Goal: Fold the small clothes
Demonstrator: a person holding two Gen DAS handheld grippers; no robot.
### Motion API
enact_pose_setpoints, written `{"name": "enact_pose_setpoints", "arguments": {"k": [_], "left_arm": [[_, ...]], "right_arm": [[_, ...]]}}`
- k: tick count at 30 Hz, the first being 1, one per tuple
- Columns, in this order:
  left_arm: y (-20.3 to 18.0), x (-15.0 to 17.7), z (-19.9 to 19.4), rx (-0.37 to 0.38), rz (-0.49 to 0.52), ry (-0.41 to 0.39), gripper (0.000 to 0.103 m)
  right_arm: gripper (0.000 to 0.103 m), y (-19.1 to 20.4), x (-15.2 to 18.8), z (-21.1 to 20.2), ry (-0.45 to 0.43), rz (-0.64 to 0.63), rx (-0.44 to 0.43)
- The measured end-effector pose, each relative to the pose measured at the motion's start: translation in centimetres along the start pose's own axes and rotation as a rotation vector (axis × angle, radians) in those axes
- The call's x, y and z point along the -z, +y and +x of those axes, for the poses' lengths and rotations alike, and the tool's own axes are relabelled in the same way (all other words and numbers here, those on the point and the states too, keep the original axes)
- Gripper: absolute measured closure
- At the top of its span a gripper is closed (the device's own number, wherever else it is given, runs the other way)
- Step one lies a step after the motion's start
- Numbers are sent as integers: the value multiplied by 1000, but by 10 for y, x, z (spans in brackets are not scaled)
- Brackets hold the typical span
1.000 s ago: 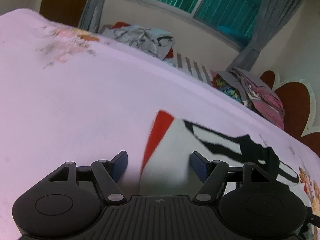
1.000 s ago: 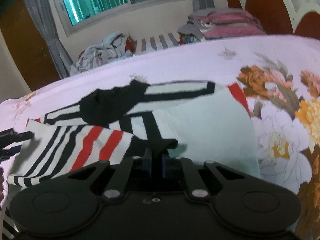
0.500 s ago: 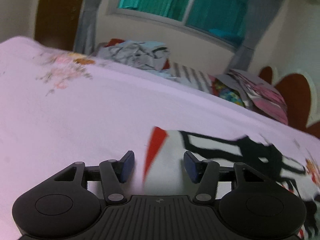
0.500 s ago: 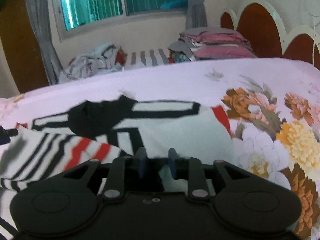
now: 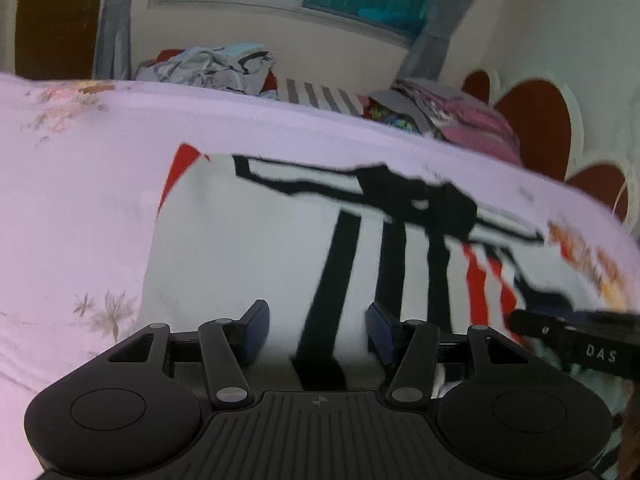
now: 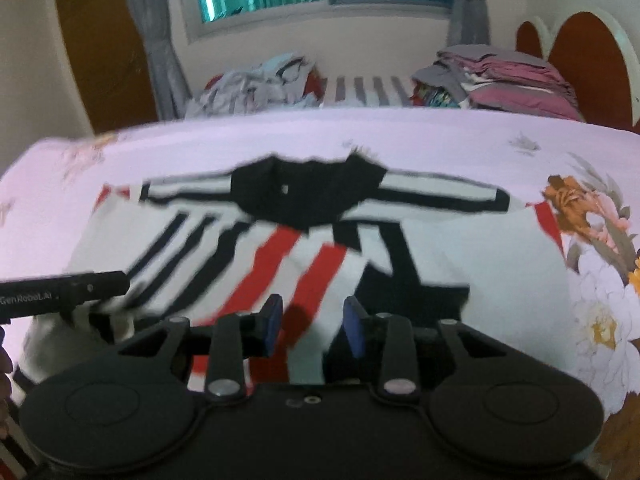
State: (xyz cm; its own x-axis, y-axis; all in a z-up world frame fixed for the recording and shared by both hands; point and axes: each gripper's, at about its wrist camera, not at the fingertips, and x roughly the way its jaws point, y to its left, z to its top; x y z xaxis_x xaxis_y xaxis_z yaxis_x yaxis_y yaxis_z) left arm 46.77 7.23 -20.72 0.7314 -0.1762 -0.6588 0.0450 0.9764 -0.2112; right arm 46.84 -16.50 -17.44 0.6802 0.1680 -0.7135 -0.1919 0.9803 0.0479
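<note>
A small white shirt (image 5: 248,248) with black and red stripes and a black collar (image 6: 308,192) lies spread on the pink floral bedsheet (image 5: 80,208). Its striped part is folded over the middle. My left gripper (image 5: 318,330) hovers open over the shirt's near left part, a black stripe showing between its blue pads. My right gripper (image 6: 313,322) stands open over the red stripes near the front edge, its pads pressing on nothing. One finger of each gripper shows in the other's view: the right one (image 5: 576,340) and the left one (image 6: 64,292).
Beyond the bed's far edge lie a heap of loose clothes (image 5: 212,68) and a folded pink and grey stack (image 6: 508,80). A red scalloped headboard (image 5: 532,120) rises on the right. Large printed flowers (image 6: 600,280) cover the sheet to the right of the shirt.
My right gripper was shut on a fold of the shirt; it has opened and let the fold go. My left gripper has slid right from the shirt's red left edge over its body.
</note>
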Motion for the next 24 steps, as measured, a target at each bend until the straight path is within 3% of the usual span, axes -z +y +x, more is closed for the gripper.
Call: {"name": "enact_pose_setpoints", "arguments": {"k": [3, 8, 15, 24], "left_arm": [[-1, 4, -3, -8, 46, -2, 49], [-4, -2, -15, -31, 39, 3, 49], [-20, 9, -26, -34, 94, -6, 49], [-17, 25, -31, -68, 168, -7, 48]], "right_arm": [[69, -10, 7, -2, -9, -4, 31], [67, -20, 3, -13, -16, 54, 31], [61, 3, 7, -10, -5, -33, 23], [59, -24, 21, -17, 17, -35, 70]]}}
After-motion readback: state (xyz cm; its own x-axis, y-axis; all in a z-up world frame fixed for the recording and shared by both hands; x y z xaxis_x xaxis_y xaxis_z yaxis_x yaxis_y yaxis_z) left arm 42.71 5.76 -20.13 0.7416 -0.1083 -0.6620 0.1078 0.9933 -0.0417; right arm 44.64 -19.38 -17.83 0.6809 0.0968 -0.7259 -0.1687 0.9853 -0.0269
